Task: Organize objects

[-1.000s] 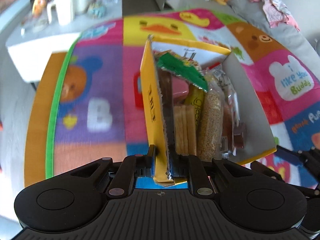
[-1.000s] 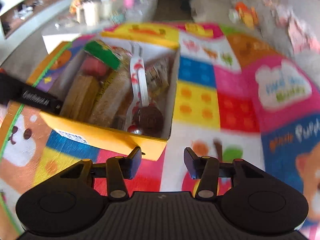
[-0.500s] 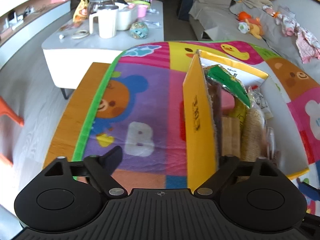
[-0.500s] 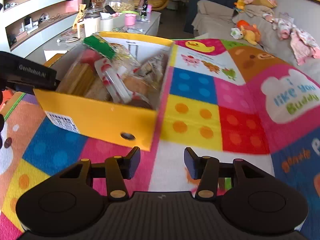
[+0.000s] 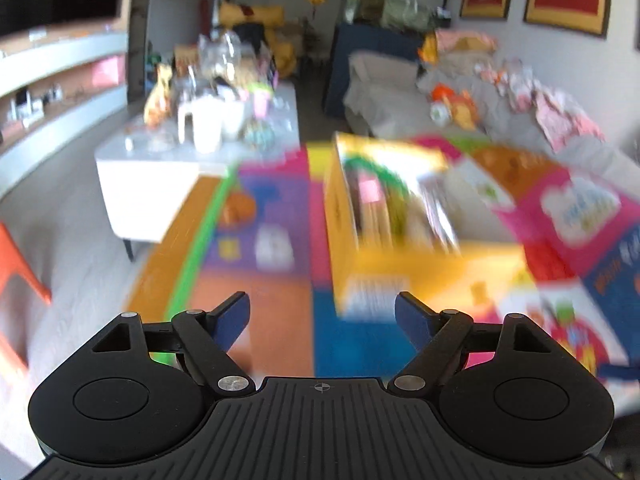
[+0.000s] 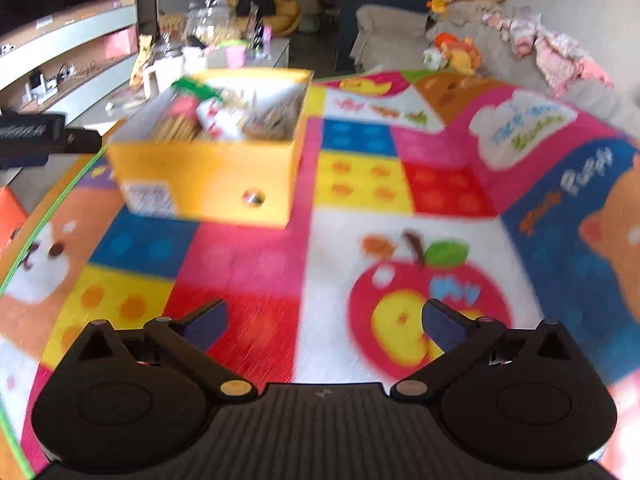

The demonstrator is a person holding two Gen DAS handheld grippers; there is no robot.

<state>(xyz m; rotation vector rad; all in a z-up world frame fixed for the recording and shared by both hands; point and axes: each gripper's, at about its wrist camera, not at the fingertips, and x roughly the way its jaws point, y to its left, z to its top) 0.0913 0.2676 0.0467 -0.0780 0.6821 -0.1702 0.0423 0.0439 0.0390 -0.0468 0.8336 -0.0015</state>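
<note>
A yellow cardboard box (image 6: 208, 176) packed with snack packets (image 6: 208, 114) stands on the colourful play mat (image 6: 360, 184). It also shows, blurred, in the left wrist view (image 5: 400, 248). My left gripper (image 5: 322, 316) is open and empty, pulled back from the box's near left corner. My right gripper (image 6: 324, 324) is open and empty, held over the mat's apple picture (image 6: 424, 300), well short of the box. The left gripper's body (image 6: 36, 138) shows at the left edge of the right wrist view.
A white low table (image 5: 168, 168) crowded with cups and jars stands beyond the mat on the left. A grey sofa (image 6: 500, 60) with toys and clothes lies at the back right. Wall shelves (image 5: 60, 80) run along the left. An orange chair (image 5: 16, 272) is at far left.
My left gripper let go of the box's wall, opened wide and pulled back and up. My right gripper also drew back from the box and opened wider.
</note>
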